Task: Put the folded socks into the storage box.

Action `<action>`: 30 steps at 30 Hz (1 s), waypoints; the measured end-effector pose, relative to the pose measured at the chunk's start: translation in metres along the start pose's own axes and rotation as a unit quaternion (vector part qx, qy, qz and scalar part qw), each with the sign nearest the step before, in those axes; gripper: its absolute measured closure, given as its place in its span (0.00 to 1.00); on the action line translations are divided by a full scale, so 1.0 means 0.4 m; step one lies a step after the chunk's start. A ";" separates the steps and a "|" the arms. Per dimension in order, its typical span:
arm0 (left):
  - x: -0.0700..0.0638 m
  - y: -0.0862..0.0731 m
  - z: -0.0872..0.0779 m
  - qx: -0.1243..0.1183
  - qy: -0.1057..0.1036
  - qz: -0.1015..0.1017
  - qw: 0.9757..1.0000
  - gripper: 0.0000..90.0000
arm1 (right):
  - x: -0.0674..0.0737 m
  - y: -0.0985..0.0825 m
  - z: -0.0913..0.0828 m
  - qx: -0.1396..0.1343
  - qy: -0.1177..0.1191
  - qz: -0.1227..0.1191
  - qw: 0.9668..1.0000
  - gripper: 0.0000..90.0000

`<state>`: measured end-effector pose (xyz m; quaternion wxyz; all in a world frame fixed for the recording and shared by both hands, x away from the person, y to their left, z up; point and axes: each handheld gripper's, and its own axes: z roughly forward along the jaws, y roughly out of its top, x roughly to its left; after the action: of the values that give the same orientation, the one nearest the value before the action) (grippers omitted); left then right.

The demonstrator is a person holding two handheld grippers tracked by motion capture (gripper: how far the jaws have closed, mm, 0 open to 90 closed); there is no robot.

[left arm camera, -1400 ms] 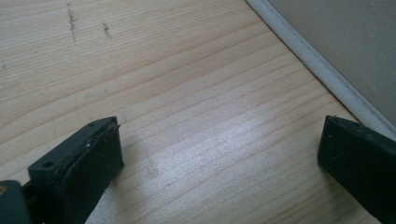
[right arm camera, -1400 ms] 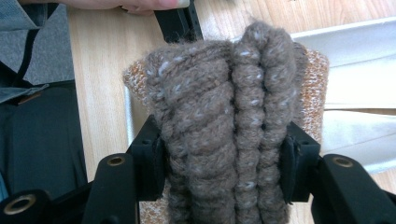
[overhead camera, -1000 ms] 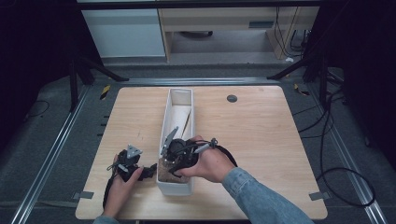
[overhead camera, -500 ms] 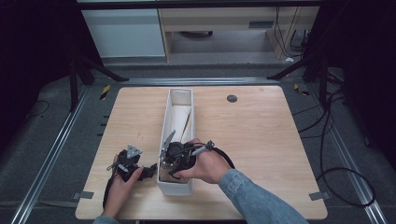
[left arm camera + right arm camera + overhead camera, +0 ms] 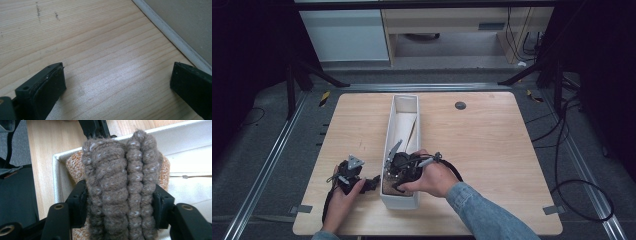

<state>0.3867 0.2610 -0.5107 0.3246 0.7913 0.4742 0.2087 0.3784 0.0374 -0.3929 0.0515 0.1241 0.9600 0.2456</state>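
From the high view: a long white bin lying lengthwise down the middle of the wooden desk, long axis running from the near edge toward the far edge. Right gripper reaching over the bin's near end, held in the right hand, denim sleeve entering from the bottom edge. Left gripper lying low on the desk just left of the bin, gripped by the left hand.

Closer, in the right gripper view: jaws pinching a bundle of brown knitted fabric, folded into thick vertical ridges, pressed from both sides by the pads. Behind it, an orange knitted piece tucked against the bin's corner wall. Long axis of the brown bundle running up the frame, away from the camera. Lower end cut off by the frame edge, so full length impossible to judge.

In the high view, fabric barely readable: just a brownish patch under the right gripper at the bin's near end.

In the left gripper view: jaws spread wide, nothing between them, bare wood grain below and the bin's white wall crossing the upper right corner.
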 end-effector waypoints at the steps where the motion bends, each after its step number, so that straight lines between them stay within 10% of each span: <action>1: 0.000 0.000 0.000 0.000 0.000 0.000 1.000 0.00 | -0.001 0.000 0.000 -0.001 0.000 0.001 1.000 0.45; 18: 0.000 0.000 0.000 0.000 0.000 0.000 1.000 0.00 | 0.000 -0.003 -0.009 -0.010 0.005 0.016 1.000 0.20; 30: 0.000 0.000 0.000 0.000 0.000 0.000 1.000 0.00 | -0.006 -0.003 -0.077 -0.046 -0.002 0.018 0.999 0.20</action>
<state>0.3867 0.2609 -0.5107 0.3246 0.7913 0.4743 0.2087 0.3755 0.0216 -0.3666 0.0546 0.1390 0.9453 0.2899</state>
